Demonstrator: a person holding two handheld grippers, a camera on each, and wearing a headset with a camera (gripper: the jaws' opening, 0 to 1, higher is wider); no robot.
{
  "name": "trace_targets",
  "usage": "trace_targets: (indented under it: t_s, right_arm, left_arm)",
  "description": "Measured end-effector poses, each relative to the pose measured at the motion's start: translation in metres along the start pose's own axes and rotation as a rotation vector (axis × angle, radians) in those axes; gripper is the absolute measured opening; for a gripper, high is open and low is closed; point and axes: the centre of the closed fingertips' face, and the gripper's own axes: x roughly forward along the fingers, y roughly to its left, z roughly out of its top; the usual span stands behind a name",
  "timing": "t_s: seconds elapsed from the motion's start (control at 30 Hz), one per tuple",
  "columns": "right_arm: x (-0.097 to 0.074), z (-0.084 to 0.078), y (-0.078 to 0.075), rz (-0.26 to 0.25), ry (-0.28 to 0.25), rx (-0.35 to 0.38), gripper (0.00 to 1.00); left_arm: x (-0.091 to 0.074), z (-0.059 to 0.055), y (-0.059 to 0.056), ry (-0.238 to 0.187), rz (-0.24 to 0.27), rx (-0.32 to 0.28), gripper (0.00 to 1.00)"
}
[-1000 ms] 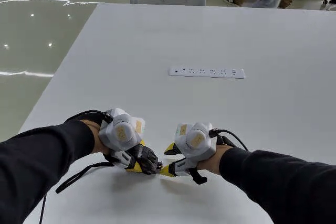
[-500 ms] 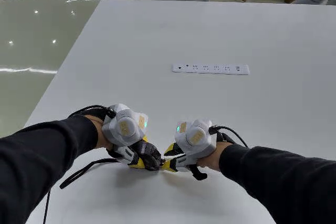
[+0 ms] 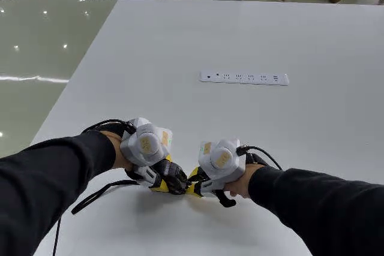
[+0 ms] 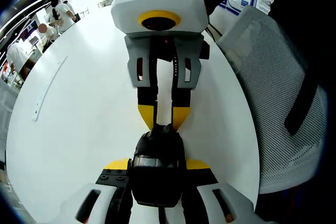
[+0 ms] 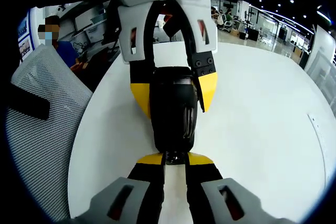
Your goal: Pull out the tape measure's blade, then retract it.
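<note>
The black tape measure [image 3: 172,177] lies low over the white table [image 3: 240,34], near its front edge. My left gripper [image 4: 157,163] is shut on its case [image 4: 157,174], one yellow-tipped jaw on each side. From the opposite side my right gripper [image 5: 169,159] meets it, shut on the small tip of the blade [image 5: 174,155] at the case's mouth. Almost no blade shows between the case [image 5: 172,111] and the right jaws. In the head view the left gripper [image 3: 165,182] and the right gripper [image 3: 193,189] stand nose to nose.
A white power strip [image 3: 244,78] lies further back on the table. A mesh-backed chair [image 4: 273,103] stands close behind the table's near edge. People stand on the floor beyond the far end. A black cable [image 3: 96,193] trails from the left gripper.
The two grippers have drawn a little closer together, and the gap between the right jaws and the case has closed. The head camera has shifted slightly.
</note>
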Motion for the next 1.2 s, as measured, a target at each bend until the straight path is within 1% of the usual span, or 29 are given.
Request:
trace_targets:
  t_s: [0.13,0.27,0.37,0.63,0.9,1.0,1.03,1.07,1.1,1.13,1.17,1.2]
  right_arm:
    - [-0.003,-0.002,-0.001,0.002,0.008,-0.001,0.1]
    - [-0.003,-0.003,0.0,0.009,0.02,-0.016,0.09]
    - [-0.004,-0.004,0.0,0.013,0.031,-0.039,0.09]
    - [-0.008,-0.008,0.0,0.018,0.036,-0.027,0.1]
    - [-0.004,-0.005,0.0,0.015,0.039,-0.051,0.13]
    - [0.001,-0.002,0.001,0.017,0.037,-0.052,0.15]
    - [0.003,0.0,0.001,0.009,0.034,-0.059,0.15]
    - [0.002,-0.004,-0.005,-0.022,0.066,-0.076,0.13]
    - [0.003,-0.001,-0.002,0.003,0.047,-0.057,0.13]
    - [0.002,-0.001,-0.002,0.013,0.037,-0.036,0.12]
    - [0.001,-0.002,-0.003,0.017,0.035,-0.029,0.12]
    - [0.001,-0.003,-0.002,0.016,0.04,-0.037,0.11]
  left_arm:
    - [0.0,0.0,0.001,-0.01,0.005,-0.019,0.32]
    - [0.001,0.0,0.0,0.0,0.001,-0.006,0.32]
    - [0.0,0.0,0.0,-0.005,0.002,-0.005,0.32]
    - [0.0,0.0,0.0,-0.009,0.001,-0.012,0.32]
    - [0.001,0.001,0.0,-0.013,0.006,-0.015,0.32]
    - [0.001,0.002,0.0,-0.01,0.006,-0.015,0.32]
    - [0.001,0.002,0.0,-0.011,0.007,-0.016,0.32]
    - [0.001,0.002,0.0,-0.011,0.007,-0.016,0.32]
    - [0.001,0.002,0.0,-0.01,0.008,-0.017,0.32]
    - [0.001,0.002,0.0,-0.009,0.008,-0.016,0.32]
    - [0.001,0.002,0.0,-0.01,0.008,-0.017,0.32]
    - [0.001,0.001,0.0,-0.011,0.008,-0.017,0.32]
